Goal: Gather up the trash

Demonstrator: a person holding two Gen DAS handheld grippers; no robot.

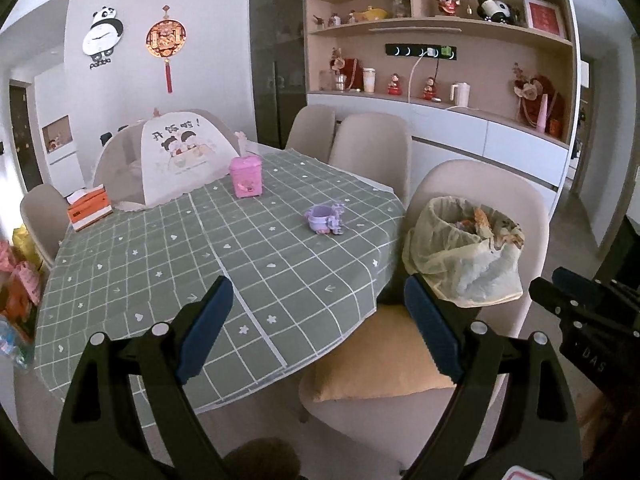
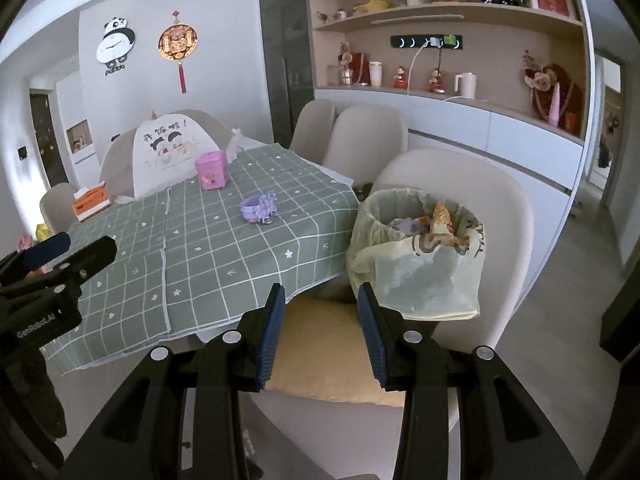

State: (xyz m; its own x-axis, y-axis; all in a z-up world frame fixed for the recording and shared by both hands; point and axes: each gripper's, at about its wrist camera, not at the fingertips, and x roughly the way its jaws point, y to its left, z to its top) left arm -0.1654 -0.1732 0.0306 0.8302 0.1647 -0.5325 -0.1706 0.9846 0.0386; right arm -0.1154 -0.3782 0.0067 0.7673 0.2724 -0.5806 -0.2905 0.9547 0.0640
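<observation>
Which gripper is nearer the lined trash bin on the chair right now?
Right. The right gripper sits just in front of the trash bin, one finger overlapping its bag. The left gripper is farther to the bin's left, over the table edge. Both are empty.

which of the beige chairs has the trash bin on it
The nearest beige chair, tucked at the table's near right corner. It alone carries the bag-lined trash bin and a yellow cushion; the other chairs hold neither.
</observation>
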